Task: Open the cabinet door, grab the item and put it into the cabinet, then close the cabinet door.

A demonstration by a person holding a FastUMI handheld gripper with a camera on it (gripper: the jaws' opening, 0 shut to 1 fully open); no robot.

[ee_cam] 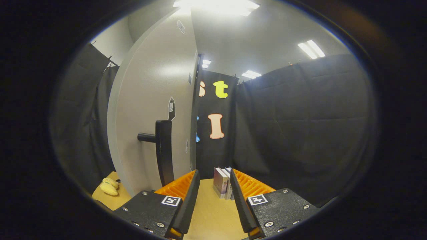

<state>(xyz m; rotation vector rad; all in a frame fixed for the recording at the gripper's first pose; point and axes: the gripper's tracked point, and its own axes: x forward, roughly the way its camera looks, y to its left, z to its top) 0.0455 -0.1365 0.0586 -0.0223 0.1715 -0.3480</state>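
Cabinet door (150, 110) stands pale grey with a black bar handle (163, 151), just ahead-left of your gripper (215, 181). Your fingers are spread apart, holding nothing; upright books (223, 183) sit between them on the wooden table (213, 213).

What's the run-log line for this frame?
gripper: open, nothing held | cabinet door: swung open, beside fingers | handle: untouched | books: on table, beyond fingers
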